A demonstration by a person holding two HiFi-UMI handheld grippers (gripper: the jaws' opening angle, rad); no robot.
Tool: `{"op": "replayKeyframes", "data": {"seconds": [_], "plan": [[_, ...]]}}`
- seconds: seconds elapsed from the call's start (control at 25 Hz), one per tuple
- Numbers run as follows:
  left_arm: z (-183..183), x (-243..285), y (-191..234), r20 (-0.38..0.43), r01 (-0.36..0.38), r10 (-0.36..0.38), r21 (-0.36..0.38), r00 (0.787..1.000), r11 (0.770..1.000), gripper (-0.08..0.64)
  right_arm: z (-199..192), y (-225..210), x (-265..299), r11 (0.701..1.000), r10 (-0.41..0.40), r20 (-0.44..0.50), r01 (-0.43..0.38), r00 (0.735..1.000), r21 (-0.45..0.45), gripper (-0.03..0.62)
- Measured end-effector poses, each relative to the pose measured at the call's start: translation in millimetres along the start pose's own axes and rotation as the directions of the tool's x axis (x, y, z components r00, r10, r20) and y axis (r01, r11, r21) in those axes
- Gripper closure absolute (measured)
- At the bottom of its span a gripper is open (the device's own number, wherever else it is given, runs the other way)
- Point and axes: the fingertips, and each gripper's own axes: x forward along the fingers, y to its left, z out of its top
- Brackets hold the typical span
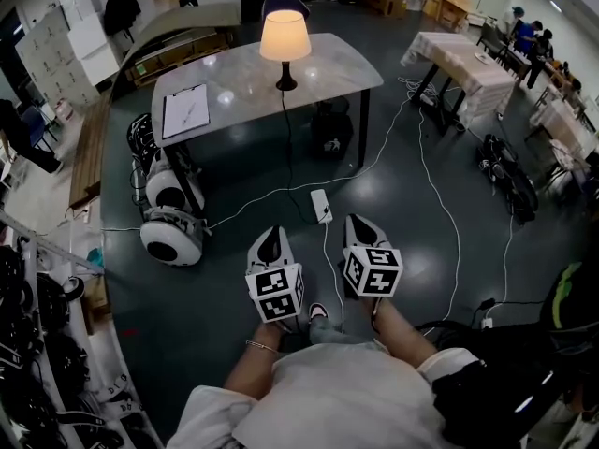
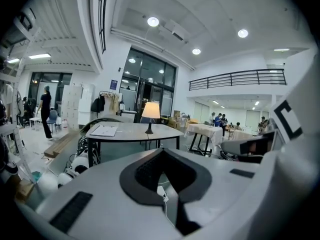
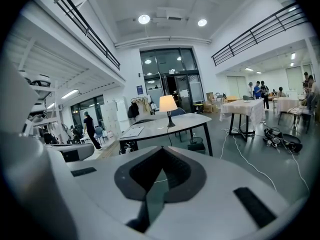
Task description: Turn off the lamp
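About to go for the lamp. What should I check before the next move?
1. Lamp located, lit, on the table: ok.
2. Lamp within reach: not ok; it stands far ahead across the floor.
3. Left gripper empty, jaws together: ok.
4. Right gripper empty, jaws together: ok.
5. Lamp's switch spotted: cannot tell; its cord runs down toward the power strip.
6. Walkway free: not ok; the power strip lies on the floor just ahead.

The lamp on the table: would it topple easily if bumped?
Probably top-heavy: the lamp carries a wide shade on a thin stem over a small dark base, so a push up high might tip it. Its cord, hanging off the table, could tug it too.
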Motion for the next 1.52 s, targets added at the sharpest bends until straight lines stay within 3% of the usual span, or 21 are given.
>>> {"op": "replayKeyframes", "data": {"seconds": [0.76,1.52], "plan": [[21.3,103.6,-14.8,-0.042,-0.061,0.063,0.033,0.997,0.998,0.566,34.5,-58.7,98.0,0.998,0.058,-0.028,-0.058,0.998,0.028,0.594],[14.5,172.8,4.5,-0.086,-0.091,0.094,0.039,0.992,0.995,0.566,27.4,-91.6,170.2,0.998,0.040,-0.100,-0.035,0.994,0.059,0.594]]}}
